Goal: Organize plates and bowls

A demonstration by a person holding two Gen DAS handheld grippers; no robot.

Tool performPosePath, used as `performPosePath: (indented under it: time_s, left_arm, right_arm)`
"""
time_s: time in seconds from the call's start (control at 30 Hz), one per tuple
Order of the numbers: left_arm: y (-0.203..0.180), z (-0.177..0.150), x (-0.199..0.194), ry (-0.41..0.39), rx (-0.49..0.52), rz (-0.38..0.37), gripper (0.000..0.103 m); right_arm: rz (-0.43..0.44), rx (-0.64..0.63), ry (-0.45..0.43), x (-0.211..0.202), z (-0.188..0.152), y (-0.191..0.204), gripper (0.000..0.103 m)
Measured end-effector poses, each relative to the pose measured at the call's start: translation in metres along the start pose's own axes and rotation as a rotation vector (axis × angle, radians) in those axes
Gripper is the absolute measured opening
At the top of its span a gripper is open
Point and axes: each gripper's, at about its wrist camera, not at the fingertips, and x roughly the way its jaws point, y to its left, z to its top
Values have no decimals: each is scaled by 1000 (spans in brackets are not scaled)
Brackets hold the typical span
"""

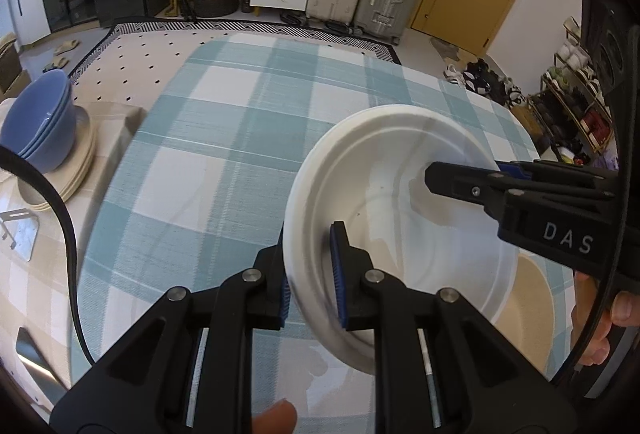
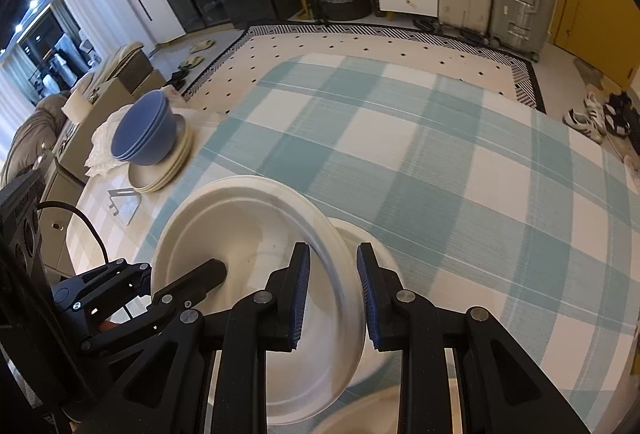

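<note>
Both claws straddle rim of tilted white plate (image 1: 400,202) over checked table (image 1: 224,138): left claw (image 1: 310,274) and right claw (image 2: 334,290), narrow gaps, pad contact unclear.

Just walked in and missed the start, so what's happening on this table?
A person is tidying dishes with two handheld grippers. Both the left gripper and the right gripper straddle opposite rims of one white plate, tilted above the blue checked tablecloth. More pale dishes lie underneath it. At the table's far left, blue bowls sit nested on a stack of cream plates.
</note>
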Motion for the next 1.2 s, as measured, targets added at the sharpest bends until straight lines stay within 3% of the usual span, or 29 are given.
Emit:
performPosePath:
  time_s: [0.23,0.77,0.83,0.9,1.03,1.1,1.17,1.2]
  left_arm:
    - [-13,-3,18,28,19,-10,14]
    - [7,0,43,61,19,21,15]
    - [10,0,44,62,16,26,21]
    - [11,0,42,61,11,27,53]
    - [14,0,40,53,6,18,61]
    - [13,0,40,50,10,14,76]
    - [11,-1,40,50,12,11,76]
    - [11,-1,40,52,12,10,76]
  right_arm:
    - [-8,24,17,9,-8,-15,25]
    - [-48,31,34,21,-11,-25,25]
    - [-45,36,33,21,-12,-27,25]
    - [-47,36,34,20,-12,-28,25]
    - [-40,35,36,19,-13,-29,27]
    - [-36,33,35,18,-15,-29,34]
    - [-27,34,25,15,-16,-29,49]
    - [-25,35,21,14,-16,-30,50]
